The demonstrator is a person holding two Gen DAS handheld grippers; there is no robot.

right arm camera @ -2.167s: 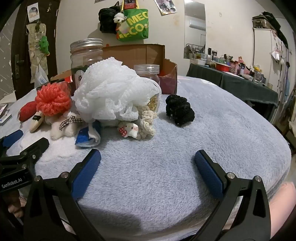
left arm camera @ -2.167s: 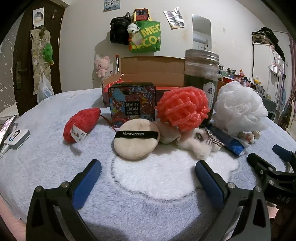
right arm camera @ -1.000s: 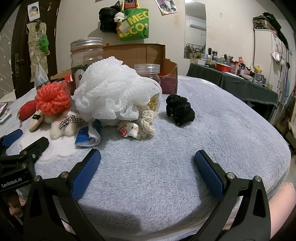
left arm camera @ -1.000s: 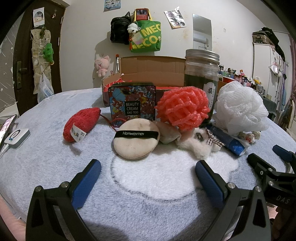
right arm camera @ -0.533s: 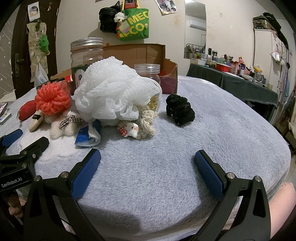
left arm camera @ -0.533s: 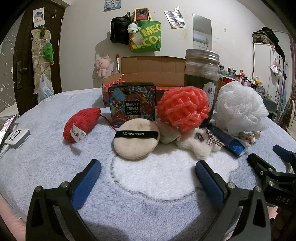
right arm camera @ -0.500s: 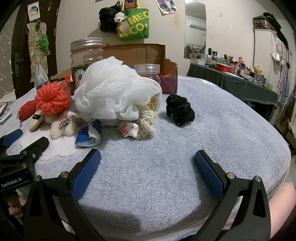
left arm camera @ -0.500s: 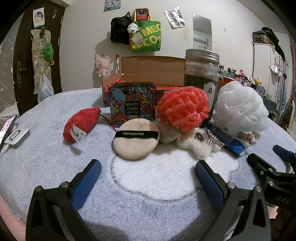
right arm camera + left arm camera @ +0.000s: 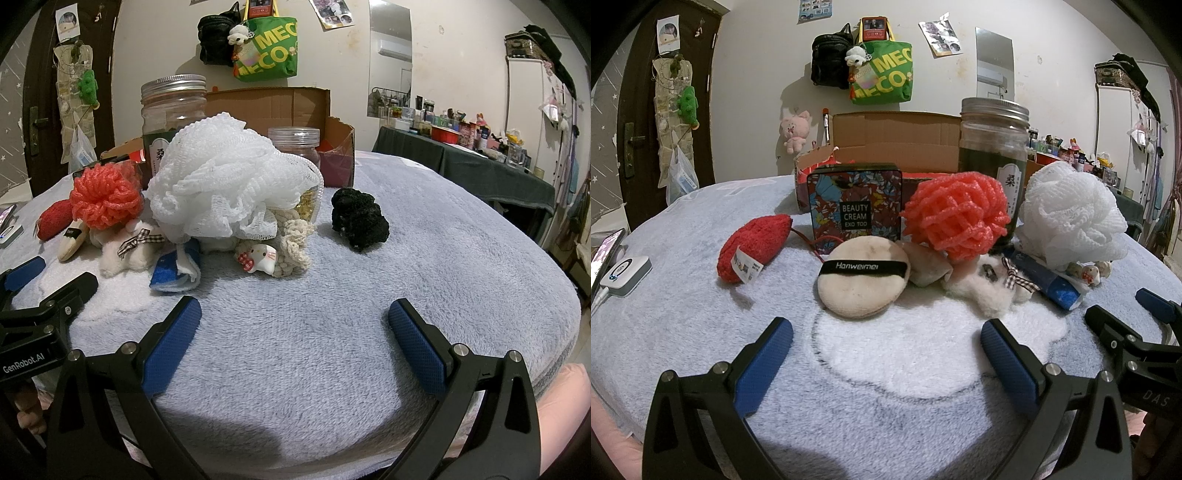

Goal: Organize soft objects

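Observation:
Soft things lie in a row on the fleece blanket: a red plush piece, a beige powder puff, a coral mesh pouf, a white fluffy toy with a checked bow, a white mesh pouf. The right wrist view adds a cream knit piece with a cat charm and a black fuzzy lump. My left gripper is open and empty, short of the puff. My right gripper is open and empty, short of the knit piece.
An open cardboard box stands behind the row. A printed tin and a tall glass jar stand among the soft things; a smaller jar is behind the white pouf. A phone and a white charger lie far left.

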